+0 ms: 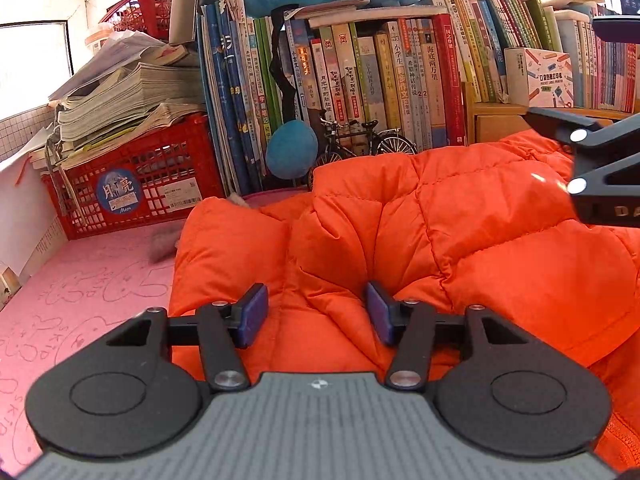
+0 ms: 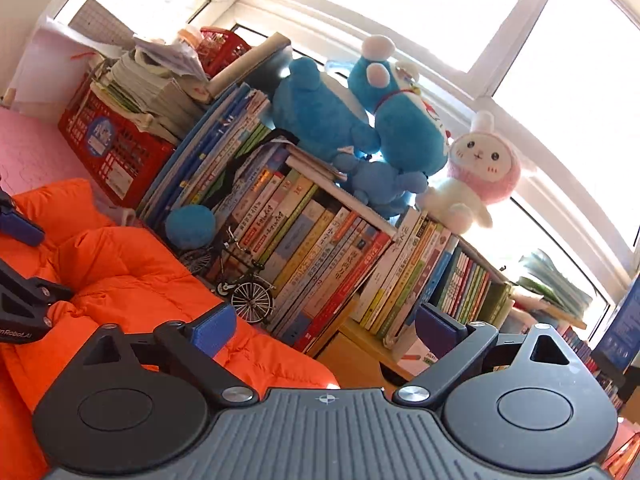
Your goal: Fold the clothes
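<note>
The orange puffer jacket (image 1: pixel 420 240) is lying bunched on the pink mat (image 1: pixel 80 288), just in front of the row of books (image 1: pixel 360 80). The left gripper (image 1: pixel 316 314) is resting on it with jaws partly apart, straddling a puffy ridge without pinching it, probably to settle the fold. The right gripper (image 2: pixel 324 328) is hanging wide open and empty beside the jacket, facing the books.

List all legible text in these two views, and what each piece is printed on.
"月亮" and "Moon": round sticker on the red crate.
"海底两万里": red book spine.
"小学生": book spine.
"POCKET LABEL PRINTER": white box.
"DA": right gripper, cut off.
Other spines and the crate's barcode label: too small.
</note>
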{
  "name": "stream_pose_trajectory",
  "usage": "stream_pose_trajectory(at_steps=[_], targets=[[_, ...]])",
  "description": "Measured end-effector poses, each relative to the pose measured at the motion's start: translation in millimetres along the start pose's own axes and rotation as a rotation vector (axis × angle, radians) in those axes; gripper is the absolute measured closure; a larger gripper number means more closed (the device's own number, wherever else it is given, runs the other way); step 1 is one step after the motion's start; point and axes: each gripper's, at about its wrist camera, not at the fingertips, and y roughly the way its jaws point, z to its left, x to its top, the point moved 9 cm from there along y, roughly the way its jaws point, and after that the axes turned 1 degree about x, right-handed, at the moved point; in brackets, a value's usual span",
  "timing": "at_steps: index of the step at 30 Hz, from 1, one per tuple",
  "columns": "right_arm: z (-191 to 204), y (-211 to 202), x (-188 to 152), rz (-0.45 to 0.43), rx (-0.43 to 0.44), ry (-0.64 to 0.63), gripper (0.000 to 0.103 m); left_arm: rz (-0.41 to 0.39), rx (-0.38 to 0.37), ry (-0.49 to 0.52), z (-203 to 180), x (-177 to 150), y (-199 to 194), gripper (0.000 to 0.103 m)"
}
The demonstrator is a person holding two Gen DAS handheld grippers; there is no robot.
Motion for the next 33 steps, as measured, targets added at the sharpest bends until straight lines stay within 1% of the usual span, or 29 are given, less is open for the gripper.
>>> stream_pose_trajectory(at_steps=[1,4,6,9,10,12,14,16,19,21,23,25,28,31,33], targets=[[9.7,10.0,-1.0,0.01,-0.012,-0.023,0.004,0.002,0.0,-0.001,0.3,0.0,0.5,0.05],[27.2,36.2,-15.7,0.084,-0.014,-0.028,0.003,0.007,-0.007,-0.01,1.2,-0.2,1.0,0.049],[25.0,42.0,-31.7,0.134,-0.001,0.046,0.002,0.01,-0.015,-0.018,1.8,-0.4,1.5,0.049],[5.1,40.3,-59.6,0.206,0.001,0.189,0.0,0.015,-0.026,-0.025,1.8,-0.6,2.4,0.048],[-1.3,40.5,-67.0,0.224,0.001,0.225,0.0,0.016,-0.029,-0.025,1.5,-0.6,2.5,0.045],[-10.0,41.0,-81.0,0.257,0.027,0.301,0.0,0.015,-0.03,-0.023,1.1,-0.4,2.6,0.042],[-11.2,41.6,-91.6,0.288,0.048,0.358,0.0,-0.005,-0.026,-0.049,6.0,2.9,-2.1,0.042],[-3.9,42.5,-91.7,0.3,0.043,0.322,0.0,-0.028,-0.021,-0.082,12.0,7.0,-7.8,0.043],[8.4,41.6,-87.4,0.297,0.025,0.232,0.0,-0.078,-0.033,-0.222,30.8,31.3,-21.4,0.045],[13.4,40.4,-85.2,0.289,0.011,0.187,0.0,-0.129,0.029,-0.226,37.1,55.6,-21.7,0.044],[14.0,40.4,-85.1,0.288,0.01,0.181,0.0,-0.164,0.119,-0.168,35.2,73.6,-11.1,0.043],[13.0,41.1,-85.9,0.291,0.015,0.189,0.0,-0.165,0.18,-0.105,27.1,79.5,5.7,0.043],[11.7,42.3,-87.0,0.295,0.023,0.198,0.0,-0.124,0.24,-0.024,15.7,65.9,33.3,0.043],[10.7,41.9,-86.7,0.29,0.029,0.204,0.0,-0.035,0.283,0.036,13.1,41.6,58.6,0.039],[8.1,41.2,-86.3,0.28,0.039,0.223,0.0,0.001,0.283,0.028,16.7,36.1,65.2,0.037]])
